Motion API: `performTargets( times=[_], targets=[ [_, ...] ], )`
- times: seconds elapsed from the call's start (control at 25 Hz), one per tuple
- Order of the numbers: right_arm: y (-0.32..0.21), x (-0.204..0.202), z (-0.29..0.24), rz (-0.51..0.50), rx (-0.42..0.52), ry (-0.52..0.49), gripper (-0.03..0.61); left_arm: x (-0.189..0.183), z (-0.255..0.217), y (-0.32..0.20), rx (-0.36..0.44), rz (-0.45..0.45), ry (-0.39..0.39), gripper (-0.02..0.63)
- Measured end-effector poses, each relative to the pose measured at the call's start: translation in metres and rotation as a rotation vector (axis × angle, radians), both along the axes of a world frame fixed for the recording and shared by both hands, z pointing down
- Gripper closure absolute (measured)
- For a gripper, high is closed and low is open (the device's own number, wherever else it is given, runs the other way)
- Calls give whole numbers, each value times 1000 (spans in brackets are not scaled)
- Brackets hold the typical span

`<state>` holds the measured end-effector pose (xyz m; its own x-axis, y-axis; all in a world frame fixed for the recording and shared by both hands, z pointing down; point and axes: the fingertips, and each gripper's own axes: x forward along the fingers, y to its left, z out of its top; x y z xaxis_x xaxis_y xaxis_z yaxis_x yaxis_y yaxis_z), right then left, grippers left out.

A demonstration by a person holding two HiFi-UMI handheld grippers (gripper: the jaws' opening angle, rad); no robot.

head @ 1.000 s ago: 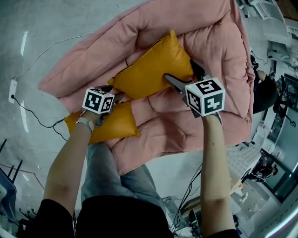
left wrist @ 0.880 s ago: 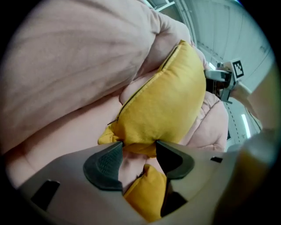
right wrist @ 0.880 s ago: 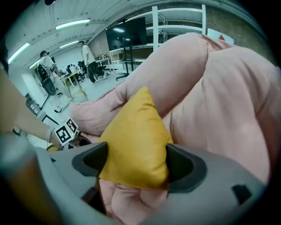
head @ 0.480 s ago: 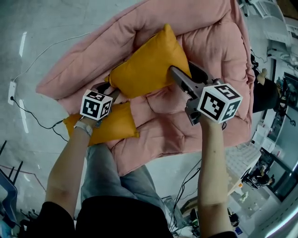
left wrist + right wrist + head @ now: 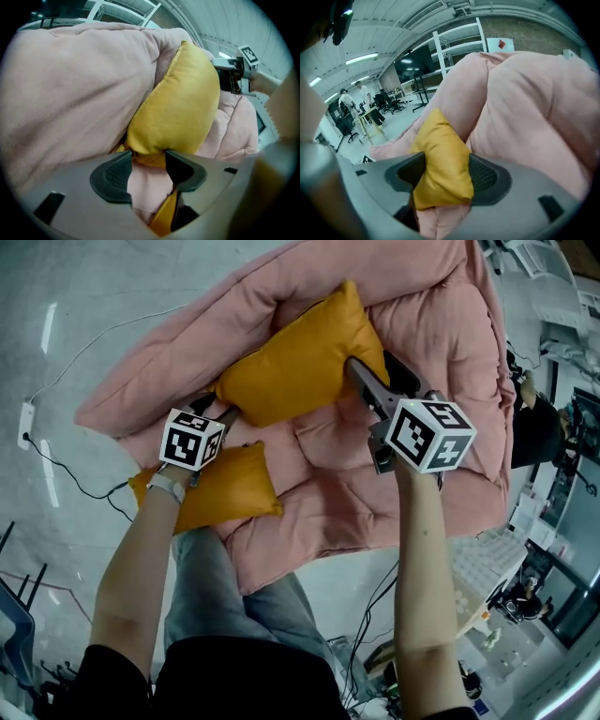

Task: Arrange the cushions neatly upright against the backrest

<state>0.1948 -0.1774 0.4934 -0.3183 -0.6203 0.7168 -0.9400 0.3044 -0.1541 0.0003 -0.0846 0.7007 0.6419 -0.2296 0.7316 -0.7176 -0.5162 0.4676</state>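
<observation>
The orange cushion leans upright on the pink backrest, one corner pinched in the left gripper and one in the right gripper, whose jaws have just eased wider, so next should come a clean release, then the second cushion lying in front.

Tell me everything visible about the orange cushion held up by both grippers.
The orange cushion is plump, smooth fabric, square with pointed corners. It stands tilted on the pink sofa, leaning on its padding. The left gripper pinches its lower corner, the right gripper another; both jaws have just eased wider, cushion between them.
</observation>
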Motion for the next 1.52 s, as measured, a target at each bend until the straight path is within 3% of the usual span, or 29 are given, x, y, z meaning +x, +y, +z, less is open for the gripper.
performTargets(
  times=[0.2,0.36,0.48,0.56,0.72,0.92,1.12,1.32,1.52],
  targets=[
    [16,4,-22,11,36,3,267,-15,-12,25,-38,30,20,387],
    [42,7,-45,45,66,-5,267,-41,-26,55,-42,54,-12,387],
    [77,-3,-44,68,39,-53,267,-72,-41,75,-36,15,-32,387],
    [107,-23,-20,68,-31,-103,265,-102,-45,87,-50,-48,-42,385],
    [178,-72,62,49,-281,-206,198,-162,-41,118,-103,-175,-69,363],
    [238,-103,136,87,-492,-251,172,-208,-29,163,-187,-239,-83,332],
    [270,-124,186,99,-627,-284,172,-219,-17,193,-254,-300,-46,299],
    [291,-143,217,90,-726,-287,172,-220,0,208,-368,-396,78,293],
    [296,-145,229,66,-774,-329,172,-214,9,216,-384,-386,113,300]
  ],
)
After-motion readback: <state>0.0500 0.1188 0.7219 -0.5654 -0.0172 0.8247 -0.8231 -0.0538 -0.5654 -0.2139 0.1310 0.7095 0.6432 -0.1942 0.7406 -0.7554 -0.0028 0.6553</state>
